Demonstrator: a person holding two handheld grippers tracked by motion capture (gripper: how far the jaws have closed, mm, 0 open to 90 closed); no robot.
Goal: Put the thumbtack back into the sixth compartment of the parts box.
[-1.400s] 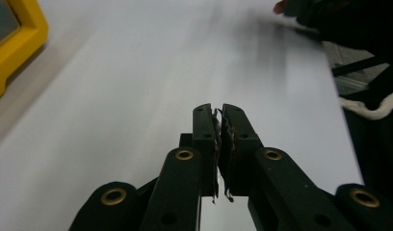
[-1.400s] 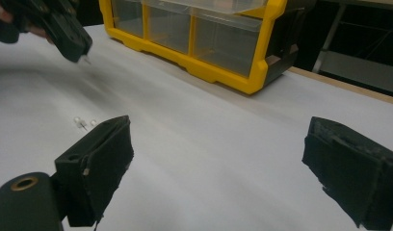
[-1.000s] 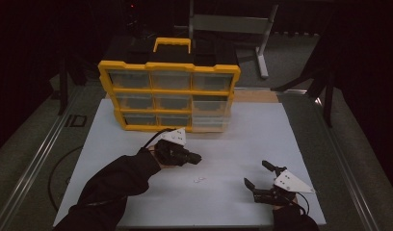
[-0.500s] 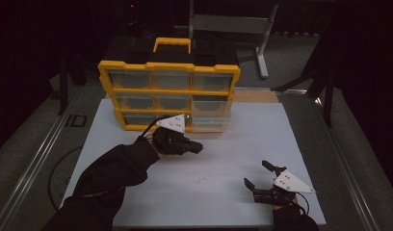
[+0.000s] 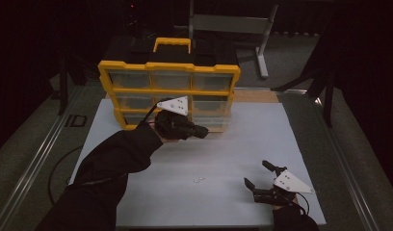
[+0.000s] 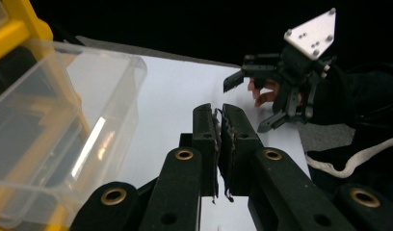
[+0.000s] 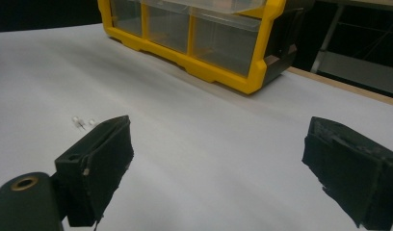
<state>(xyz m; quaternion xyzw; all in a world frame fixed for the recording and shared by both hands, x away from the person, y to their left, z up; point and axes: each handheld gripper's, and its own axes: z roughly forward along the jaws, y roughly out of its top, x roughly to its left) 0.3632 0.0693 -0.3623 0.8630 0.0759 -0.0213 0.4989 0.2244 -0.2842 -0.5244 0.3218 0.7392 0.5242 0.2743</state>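
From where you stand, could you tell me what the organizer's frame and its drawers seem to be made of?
The organizer frame looks like moulded plastic, opaque yellow with a dull sheen and thick rounded edges. The pulled-out drawer beside the left tool appears to be clear, glossy plastic: the frame shows through its walls and a bright streak of light reflects off its side. It could be another transparent material, but thin walls suggest plastic.

White table (image 5: 242,144): yellow drawer organizer (image 5: 168,96) at far edge; small clear parts (image 5: 199,180) mid-front.

Yellow organizer (image 5: 168,86) ahead (table (image 5: 242,144) bare)
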